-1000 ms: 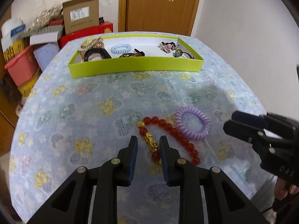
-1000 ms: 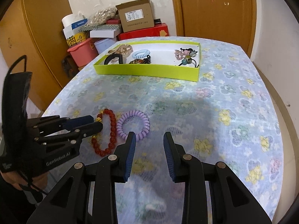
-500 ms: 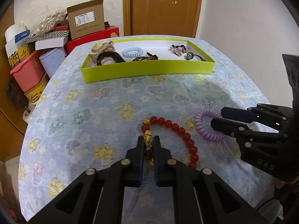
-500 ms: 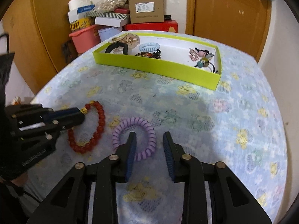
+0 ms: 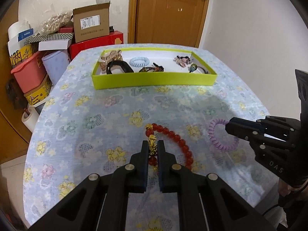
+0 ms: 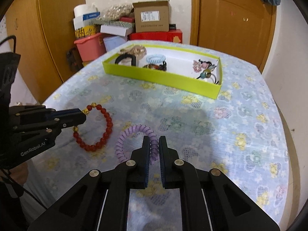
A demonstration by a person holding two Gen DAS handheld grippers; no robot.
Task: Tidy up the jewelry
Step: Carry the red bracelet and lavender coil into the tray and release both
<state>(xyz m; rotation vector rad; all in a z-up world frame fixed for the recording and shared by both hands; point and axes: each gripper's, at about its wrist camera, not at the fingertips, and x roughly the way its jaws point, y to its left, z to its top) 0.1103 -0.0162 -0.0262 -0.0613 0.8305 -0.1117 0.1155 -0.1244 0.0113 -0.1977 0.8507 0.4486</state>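
Note:
A red bead bracelet (image 5: 179, 140) with gold charms lies on the flowered tablecloth. My left gripper (image 5: 153, 146) is shut on its gold charm; it also shows in the right wrist view (image 6: 80, 118) on the bracelet (image 6: 106, 127). A purple spiral hair tie (image 5: 217, 142) lies to its right. My right gripper (image 6: 154, 144) is shut on the near side of that hair tie (image 6: 132, 132); it also shows in the left wrist view (image 5: 230, 128). A lime green tray (image 5: 154, 79) at the far side holds several hair accessories.
The round table's edge (image 6: 288, 154) curves close on the right. Boxes, a pink tub (image 5: 28, 73) and a cardboard box (image 5: 90, 25) stand behind the table at left. A wooden door (image 5: 169, 13) is behind the tray.
Both grippers have closed: the left on the bracelet's gold charm, the right on the purple hair tie after moving forward over it.

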